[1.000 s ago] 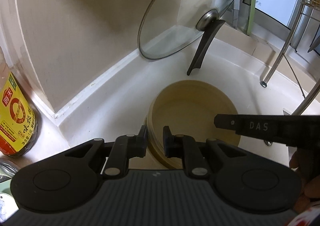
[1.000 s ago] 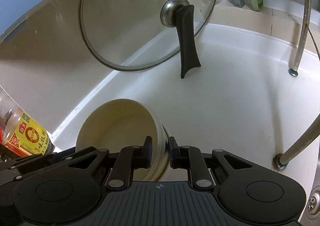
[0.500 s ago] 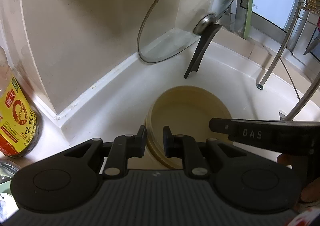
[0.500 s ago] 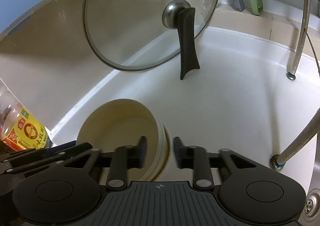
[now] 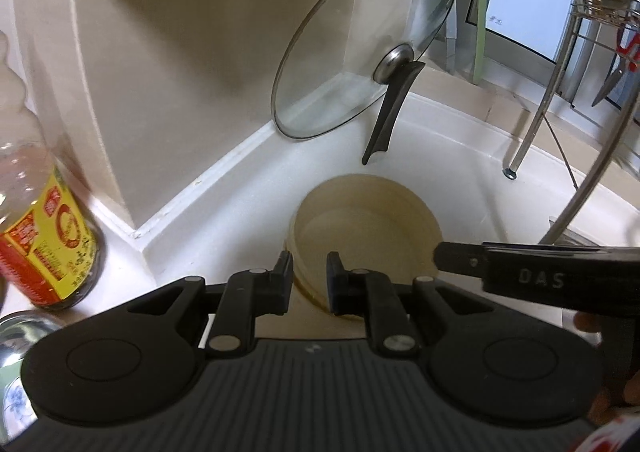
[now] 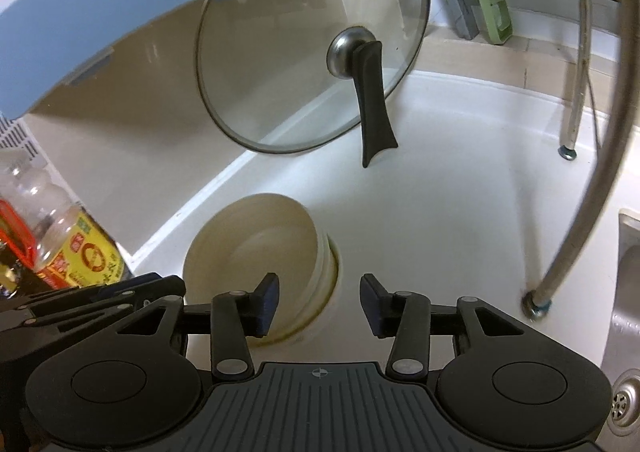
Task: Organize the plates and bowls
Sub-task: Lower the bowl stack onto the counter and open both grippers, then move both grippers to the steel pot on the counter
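While left tool (image 5: 307, 279) pinches bowls (image 5: 362, 217), right tool (image 6: 319, 302) gapes

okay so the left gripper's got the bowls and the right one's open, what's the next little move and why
Probably draw the right gripper back and clear. Its fingers stand wide apart, one over the bowls, the other over bare counter, gripping nothing. The left gripper is closed on the near rim of the bowls, so it looks able to carry the stack alone.
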The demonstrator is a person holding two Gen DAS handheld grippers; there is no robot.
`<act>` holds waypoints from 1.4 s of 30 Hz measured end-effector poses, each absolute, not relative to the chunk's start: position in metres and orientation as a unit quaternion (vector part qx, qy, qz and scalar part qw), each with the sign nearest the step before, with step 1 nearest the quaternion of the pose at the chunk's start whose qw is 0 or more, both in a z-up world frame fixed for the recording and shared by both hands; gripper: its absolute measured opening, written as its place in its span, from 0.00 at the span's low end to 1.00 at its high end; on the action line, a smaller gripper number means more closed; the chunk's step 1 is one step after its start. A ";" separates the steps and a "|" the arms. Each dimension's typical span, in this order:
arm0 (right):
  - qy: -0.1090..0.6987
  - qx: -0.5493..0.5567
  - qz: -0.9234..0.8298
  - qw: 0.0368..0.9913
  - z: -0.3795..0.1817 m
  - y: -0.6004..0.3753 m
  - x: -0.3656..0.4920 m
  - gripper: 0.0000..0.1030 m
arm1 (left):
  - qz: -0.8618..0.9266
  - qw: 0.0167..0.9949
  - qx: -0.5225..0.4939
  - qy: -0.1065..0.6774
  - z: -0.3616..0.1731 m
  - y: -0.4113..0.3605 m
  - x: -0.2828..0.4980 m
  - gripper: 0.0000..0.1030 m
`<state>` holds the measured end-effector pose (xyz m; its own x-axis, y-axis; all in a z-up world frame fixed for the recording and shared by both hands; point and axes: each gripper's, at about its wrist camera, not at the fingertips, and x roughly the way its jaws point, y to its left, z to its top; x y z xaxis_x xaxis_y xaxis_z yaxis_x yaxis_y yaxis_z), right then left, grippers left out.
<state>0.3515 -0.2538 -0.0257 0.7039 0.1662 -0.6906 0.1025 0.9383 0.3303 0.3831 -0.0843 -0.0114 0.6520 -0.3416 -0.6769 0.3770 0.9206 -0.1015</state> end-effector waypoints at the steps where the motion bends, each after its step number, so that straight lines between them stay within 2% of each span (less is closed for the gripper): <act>1: 0.383 0.174 0.019 0.907 -0.024 -0.255 0.347 0.46 | -0.196 0.910 0.028 0.364 -0.010 -0.083 0.378 0.14; 7: 0.377 0.179 0.028 0.908 -0.022 -0.263 0.309 0.50 | -0.184 0.915 0.040 0.358 -0.005 -0.071 0.345 0.15; 24: 0.384 0.181 0.055 0.904 -0.015 -0.255 0.220 0.51 | -0.171 0.910 0.037 0.376 -0.007 -0.051 0.249 0.15; 42: 0.416 0.163 0.068 0.892 -0.038 -0.253 0.185 0.51 | -0.153 0.897 0.039 0.414 -0.033 -0.054 0.212 0.15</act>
